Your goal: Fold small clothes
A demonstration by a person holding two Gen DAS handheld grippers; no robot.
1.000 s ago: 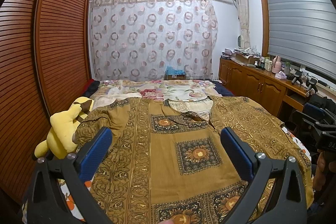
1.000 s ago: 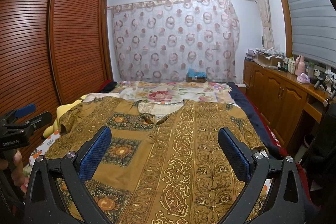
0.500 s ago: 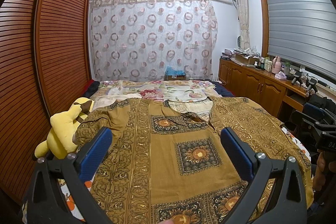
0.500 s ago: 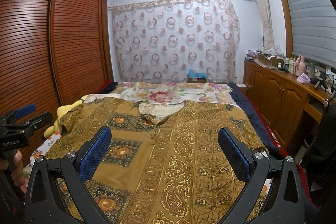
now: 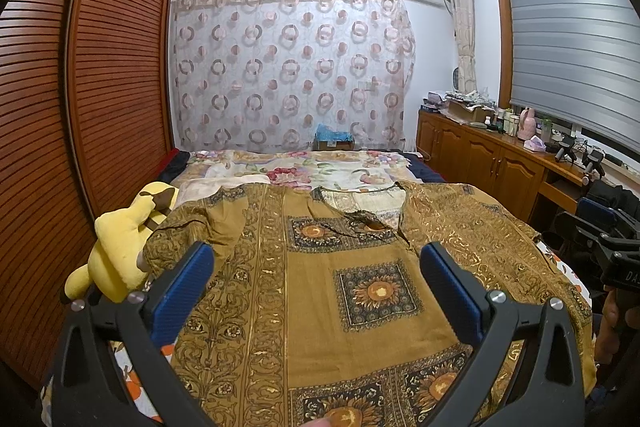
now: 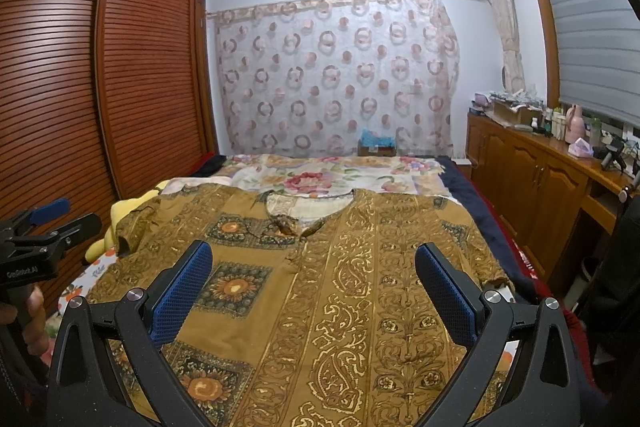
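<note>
A brown and gold patterned short-sleeved shirt (image 5: 320, 291) lies spread flat, front up, on the bed, collar toward the far end; it also shows in the right wrist view (image 6: 344, 283). My left gripper (image 5: 316, 271) is open and empty, held above the shirt's left half. My right gripper (image 6: 314, 267) is open and empty, held above the shirt's middle and right half. The left gripper also shows at the left edge of the right wrist view (image 6: 44, 227), and the right gripper at the right edge of the left wrist view (image 5: 600, 239).
A yellow plush toy (image 5: 120, 247) lies at the bed's left edge by the wooden wardrobe (image 5: 80, 107). A floral bedspread (image 5: 304, 171) covers the far end of the bed. A wooden cabinet (image 6: 540, 179) with bottles stands along the right wall.
</note>
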